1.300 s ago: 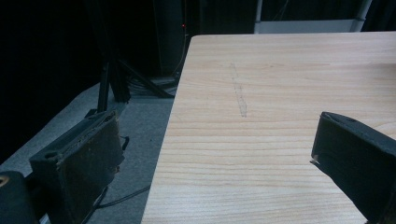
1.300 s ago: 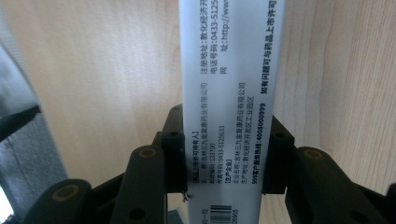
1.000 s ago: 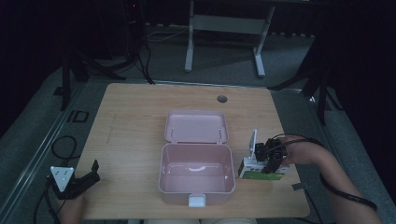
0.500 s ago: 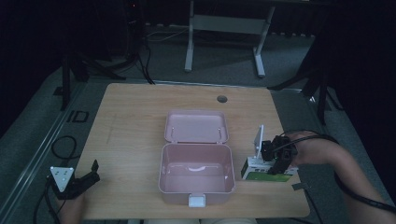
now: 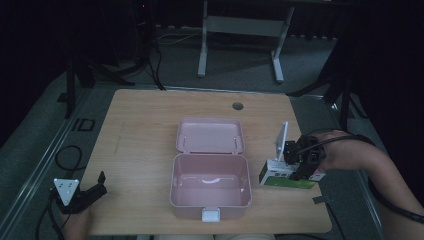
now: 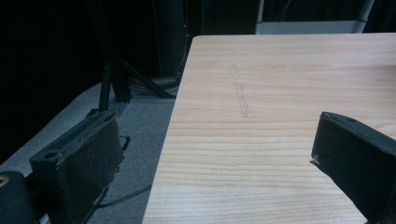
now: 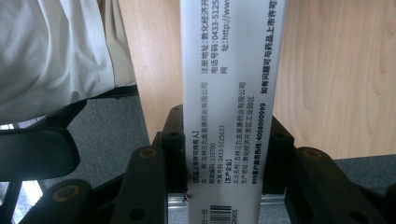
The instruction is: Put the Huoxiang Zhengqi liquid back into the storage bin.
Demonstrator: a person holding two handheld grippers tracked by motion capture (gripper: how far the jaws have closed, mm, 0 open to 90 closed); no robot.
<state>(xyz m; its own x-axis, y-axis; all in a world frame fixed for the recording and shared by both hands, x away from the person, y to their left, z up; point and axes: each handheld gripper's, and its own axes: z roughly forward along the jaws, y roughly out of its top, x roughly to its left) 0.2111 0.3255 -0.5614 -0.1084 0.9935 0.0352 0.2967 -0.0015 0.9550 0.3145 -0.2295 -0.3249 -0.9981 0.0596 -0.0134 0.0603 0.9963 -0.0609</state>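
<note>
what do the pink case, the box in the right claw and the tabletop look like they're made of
Pink case: likely moulded plastic, matte, with rounded corners, a hinged lid and a white latch.
Box clamped in the right claw: printed cardboard, smooth, slight sheen, with sharp folded edges, a barcode and small text.
Tabletop: wood grain look, probably laminate or veneer; which one can't be told.
</note>
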